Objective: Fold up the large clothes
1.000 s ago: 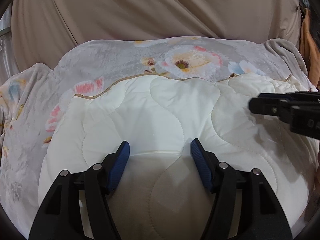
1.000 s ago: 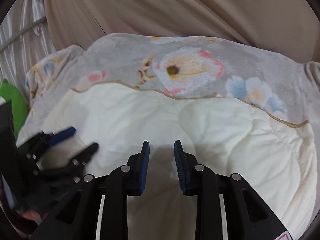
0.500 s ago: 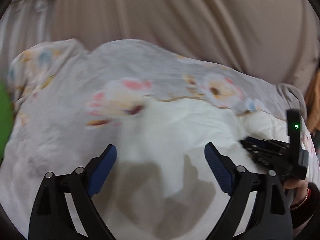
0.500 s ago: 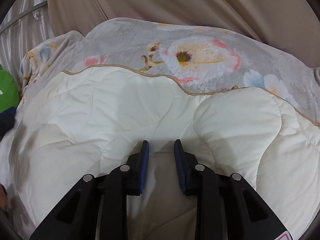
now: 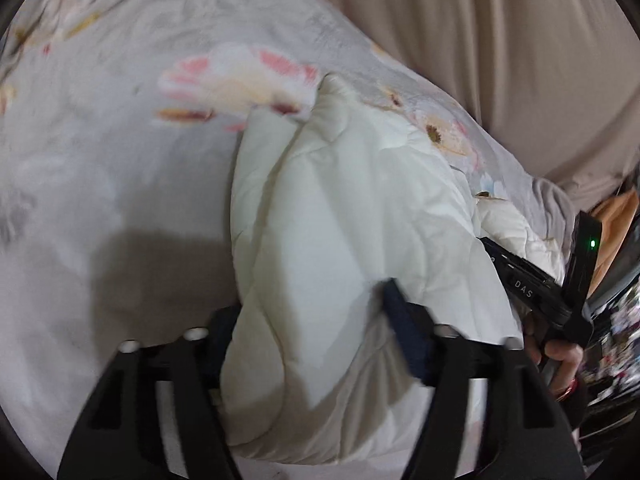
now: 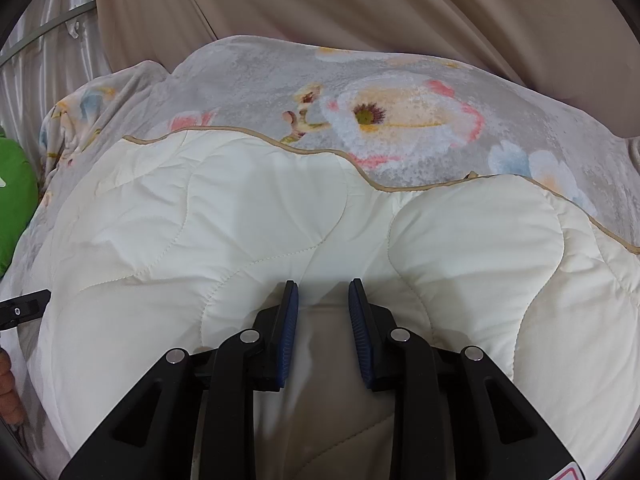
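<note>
A large quilt lies folded on a bed: its cream quilted side [image 6: 280,216] faces up over its grey floral side [image 6: 400,92]. In the left wrist view the cream fold [image 5: 352,220] bulges up between the blue pads of my left gripper [image 5: 308,320], which closes on a thick bunch of it. My right gripper [image 6: 323,300] presses on the cream quilt with its pads a narrow gap apart and fabric between them. The right gripper also shows in the left wrist view [image 5: 532,288] at the right edge.
A beige curtain [image 6: 360,0] hangs behind the bed. A green object [image 6: 16,192] lies at the left edge. Orange cloth and clutter [image 5: 612,216] stand to the right. A hand [image 5: 560,360] holds the right gripper.
My left gripper swung left to the quilt's left edge, then narrowed its wide-open jaws onto a bunch of the cream fold. My right gripper stayed in place on the quilt.
</note>
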`<state>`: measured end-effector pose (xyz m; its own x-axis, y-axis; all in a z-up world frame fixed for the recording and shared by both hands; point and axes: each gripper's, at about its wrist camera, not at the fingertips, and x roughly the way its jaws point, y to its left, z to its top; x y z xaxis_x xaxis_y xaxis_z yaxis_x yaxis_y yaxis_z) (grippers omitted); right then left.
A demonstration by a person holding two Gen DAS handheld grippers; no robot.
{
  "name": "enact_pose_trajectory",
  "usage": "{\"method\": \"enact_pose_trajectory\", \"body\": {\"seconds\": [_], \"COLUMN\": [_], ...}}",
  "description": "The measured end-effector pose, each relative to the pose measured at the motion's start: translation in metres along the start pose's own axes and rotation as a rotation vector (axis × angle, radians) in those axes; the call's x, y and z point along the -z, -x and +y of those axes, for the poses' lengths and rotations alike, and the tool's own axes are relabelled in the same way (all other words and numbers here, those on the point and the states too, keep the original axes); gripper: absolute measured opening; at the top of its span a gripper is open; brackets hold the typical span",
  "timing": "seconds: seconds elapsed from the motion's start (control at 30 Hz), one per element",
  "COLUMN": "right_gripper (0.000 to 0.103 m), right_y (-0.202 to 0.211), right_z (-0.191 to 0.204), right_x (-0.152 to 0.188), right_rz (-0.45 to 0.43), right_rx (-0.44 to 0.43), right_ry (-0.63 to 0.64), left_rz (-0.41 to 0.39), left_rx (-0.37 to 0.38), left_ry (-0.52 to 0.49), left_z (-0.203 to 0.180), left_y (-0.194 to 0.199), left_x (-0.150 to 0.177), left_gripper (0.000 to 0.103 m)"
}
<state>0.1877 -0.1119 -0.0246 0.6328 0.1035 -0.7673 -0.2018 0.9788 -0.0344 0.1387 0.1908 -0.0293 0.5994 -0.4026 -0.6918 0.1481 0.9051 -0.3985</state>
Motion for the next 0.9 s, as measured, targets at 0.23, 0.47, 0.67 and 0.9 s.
{"method": "enact_pose_trajectory", "body": {"seconds": [0.23,0.47,0.67,0.9], "right_gripper": [0.027,0.028,0.005,0.000], "right_y": [0.000,0.032,0.094,0.083], "right_z": [0.000,-0.020,-0.038,-0.038], "right_x": [0.000,0.002,0.051,0.105], "right_rz": [-0.004,-0.025,0.028,0.079], "right_rx": [0.003,-0.087,-0.171,-0.243], "right_ry": [0.007,-0.081,-0.074,-0.086], "left_rz": [-0.162,-0.248,-0.225,-0.164], "left_rx": [0.015,0.160,0.221,0.289], "left_ry": [-0.127,-0.325,-0.447,-0.589], "left_z": [-0.059,-0.157,-0.218,-0.291], "left_y": [0.057,0.089,0.076,0.049], "left_x": [-0.018,-0.031,-0.027,-0.006], "left_gripper": [0.016,0.015,0.013,0.012]}}
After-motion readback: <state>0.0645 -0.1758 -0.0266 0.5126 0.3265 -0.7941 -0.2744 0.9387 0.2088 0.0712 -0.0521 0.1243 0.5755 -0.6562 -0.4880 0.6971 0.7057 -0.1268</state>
